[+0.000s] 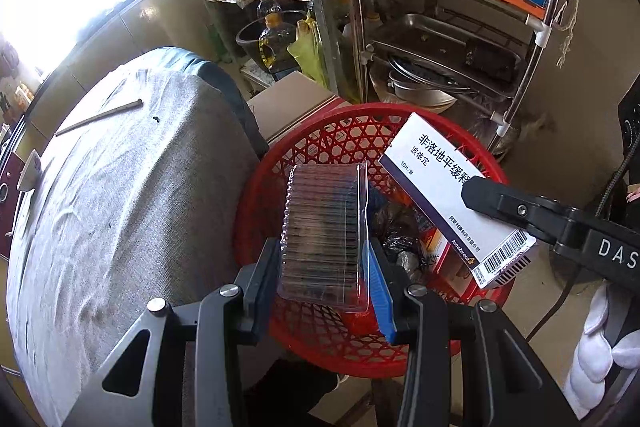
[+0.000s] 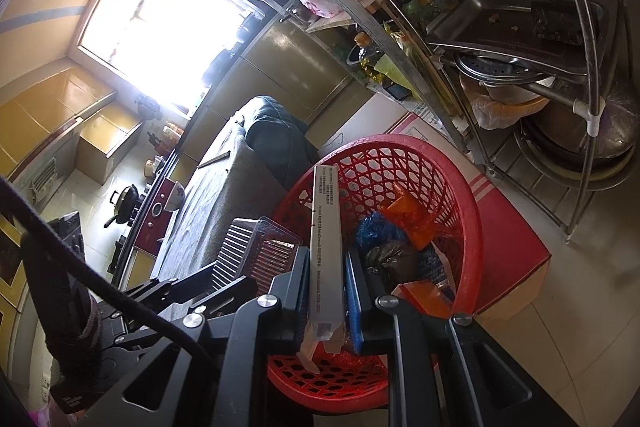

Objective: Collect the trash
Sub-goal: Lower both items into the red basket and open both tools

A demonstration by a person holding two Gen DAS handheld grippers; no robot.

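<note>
My left gripper [image 1: 325, 267] is shut on a clear ribbed plastic tray [image 1: 324, 231], held just above the red lattice basket [image 1: 408, 131]. The same tray [image 2: 256, 255] shows at the left of the right wrist view. My right gripper [image 2: 328, 291] is shut on a flat white medicine box [image 2: 326, 247], also over the basket [image 2: 472, 219]. In the left wrist view that box [image 1: 452, 199] hangs above the basket's right side, pinched by the right gripper's black finger [image 1: 504, 203]. Inside the basket lie orange, blue and dark wrappers [image 2: 400, 231].
A table with a grey cloth [image 1: 120, 207] stands left of the basket, a thin stick [image 1: 100, 117] lying on it. A metal rack [image 1: 440, 39] with pans, trays and bottles rises behind. A cardboard box [image 1: 288, 103] and a red box [image 2: 516, 243] sit beside the basket. A white-gloved hand [image 1: 600, 347] is lower right.
</note>
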